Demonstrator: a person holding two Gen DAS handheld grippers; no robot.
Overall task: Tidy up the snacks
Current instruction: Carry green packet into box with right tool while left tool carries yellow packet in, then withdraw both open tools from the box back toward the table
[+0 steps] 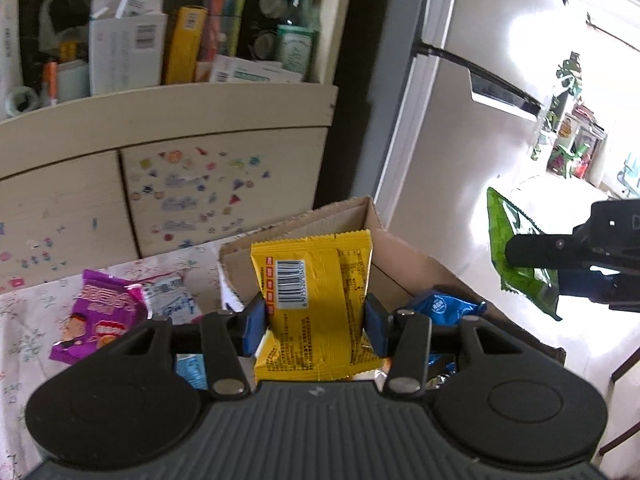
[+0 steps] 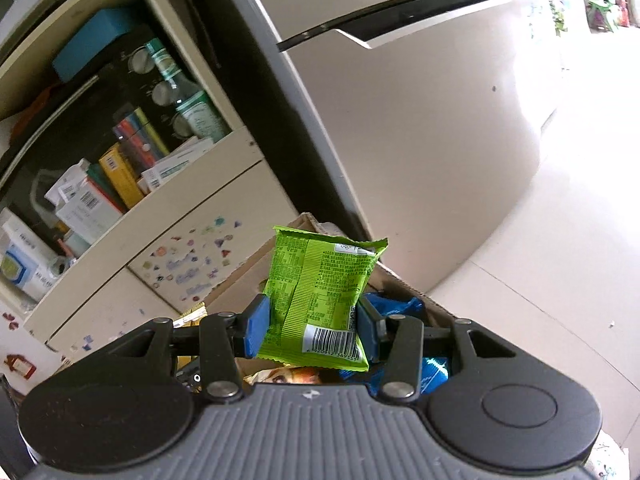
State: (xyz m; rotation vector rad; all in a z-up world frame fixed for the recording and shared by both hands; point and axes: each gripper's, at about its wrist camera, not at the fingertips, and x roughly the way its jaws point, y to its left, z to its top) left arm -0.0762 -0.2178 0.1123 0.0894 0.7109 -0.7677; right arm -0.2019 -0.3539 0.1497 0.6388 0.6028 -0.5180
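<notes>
My left gripper (image 1: 315, 322) is shut on a yellow snack packet (image 1: 316, 280), held upright over an open cardboard box (image 1: 344, 216). Blue snack packets (image 1: 444, 306) lie inside the box. My right gripper (image 2: 310, 330) is shut on a green snack packet (image 2: 320, 284), held above the same cardboard box (image 2: 256, 268); blue packets (image 2: 394, 304) lie below it. In the left wrist view the right gripper (image 1: 532, 256) with the green packet (image 1: 516, 256) shows at the right, beside the box. A purple packet (image 1: 100, 312) and a white-blue packet (image 1: 172, 296) lie on the floral tablecloth (image 1: 24, 336).
A cream cabinet (image 1: 168, 120) with stickered doors stands behind the table, its shelf full of boxes, pens and a green bottle (image 1: 298, 32). A white fridge (image 2: 420, 128) stands right of it. Pale floor (image 1: 460, 200) lies beyond the box.
</notes>
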